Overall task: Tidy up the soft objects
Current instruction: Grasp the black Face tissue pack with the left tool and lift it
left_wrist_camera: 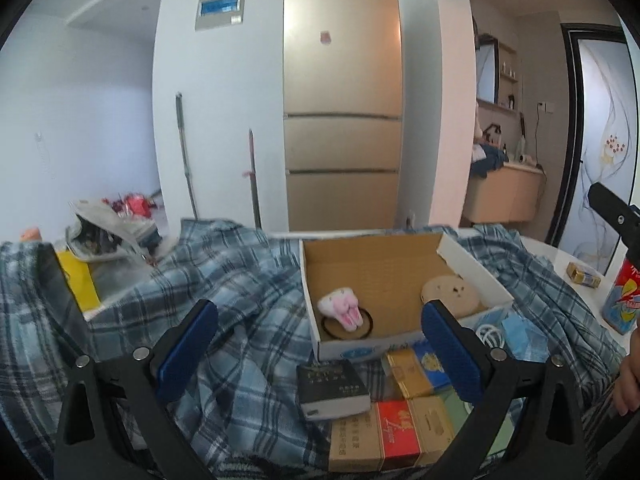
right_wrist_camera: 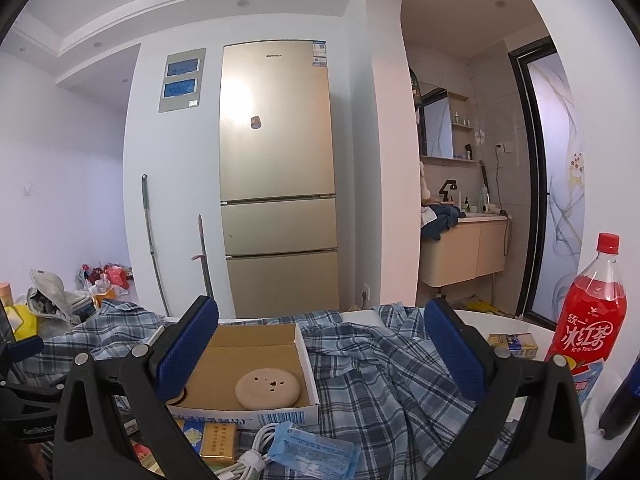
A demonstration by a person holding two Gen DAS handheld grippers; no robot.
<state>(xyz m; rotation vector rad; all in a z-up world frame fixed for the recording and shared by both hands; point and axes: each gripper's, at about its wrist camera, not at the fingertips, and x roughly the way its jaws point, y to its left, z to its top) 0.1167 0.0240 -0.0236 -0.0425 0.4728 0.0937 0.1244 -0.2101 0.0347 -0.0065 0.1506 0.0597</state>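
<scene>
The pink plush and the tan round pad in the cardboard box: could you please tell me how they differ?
The pink plush is pink-and-white and lumpy with dangling ears; the tan round pad is plain beige, a flat disc with small dark holes. The plush lies at the box's left on a black ring; the pad lies at the right. Both rest inside the cardboard box.
</scene>
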